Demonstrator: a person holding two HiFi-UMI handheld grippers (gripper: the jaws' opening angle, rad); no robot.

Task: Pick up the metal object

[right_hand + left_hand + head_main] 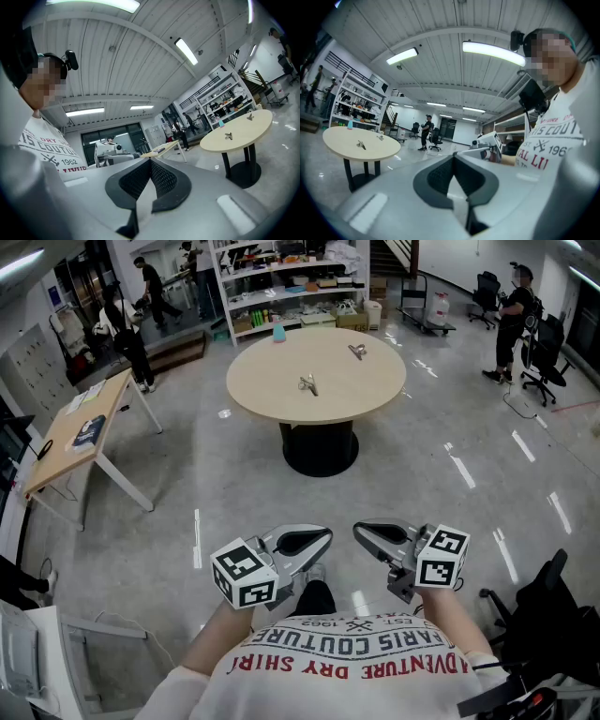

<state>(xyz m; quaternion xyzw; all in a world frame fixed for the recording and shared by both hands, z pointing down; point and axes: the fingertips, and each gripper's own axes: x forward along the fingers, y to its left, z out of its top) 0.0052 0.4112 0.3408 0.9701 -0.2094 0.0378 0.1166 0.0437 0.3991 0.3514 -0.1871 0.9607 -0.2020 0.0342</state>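
Observation:
Two small metal objects lie on a round beige table (272, 399) well ahead of me: one near its middle (307, 383), one toward its far right (357, 351). The left gripper view shows them as small shapes (360, 145) (380, 137), and the right gripper view shows them too (228, 136) (251, 116). My left gripper (305, 542) and right gripper (380, 535) are held close to my chest, tips pointing toward each other, far from the table. Both are shut with nothing between the pads (440, 176) (161, 180).
A small blue item (278, 332) stands at the table's far edge. A long wooden desk (80, 427) stands to the left, shelving (281, 287) behind the table, office chairs (544, 352) at the right. People stand at the back left and back right. Grey floor lies between me and the table.

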